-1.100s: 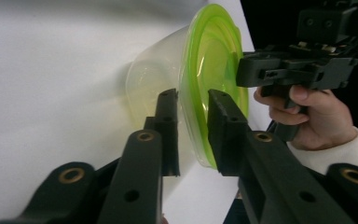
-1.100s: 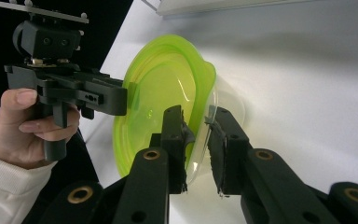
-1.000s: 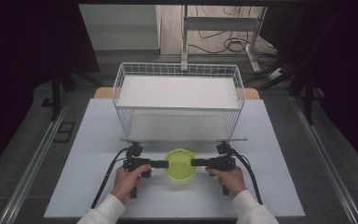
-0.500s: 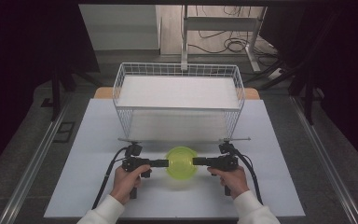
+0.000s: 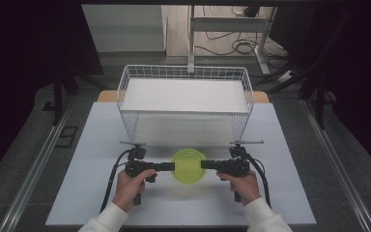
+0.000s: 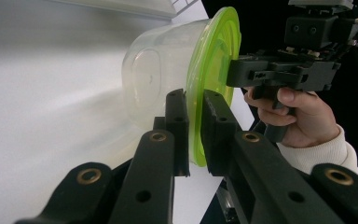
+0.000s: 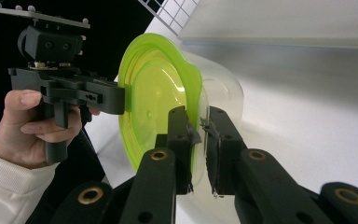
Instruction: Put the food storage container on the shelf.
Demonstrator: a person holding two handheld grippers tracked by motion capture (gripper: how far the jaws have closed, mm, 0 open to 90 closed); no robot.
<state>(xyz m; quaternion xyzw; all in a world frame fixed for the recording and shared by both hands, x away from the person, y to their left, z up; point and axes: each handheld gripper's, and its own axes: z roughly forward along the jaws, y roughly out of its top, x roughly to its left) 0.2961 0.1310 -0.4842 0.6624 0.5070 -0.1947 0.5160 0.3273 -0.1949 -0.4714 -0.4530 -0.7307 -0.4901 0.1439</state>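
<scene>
The left tool (image 5: 170, 166) and the right tool (image 5: 205, 165), each nearly closed, pinch opposite edges of the green lid (image 5: 188, 165) on a clear plastic container (image 6: 161, 84). The container, gripped from both sides by a person's hands, sits over the near part of the white table (image 5: 77, 193), just in front of a white wire basket (image 5: 186, 72).
</scene>
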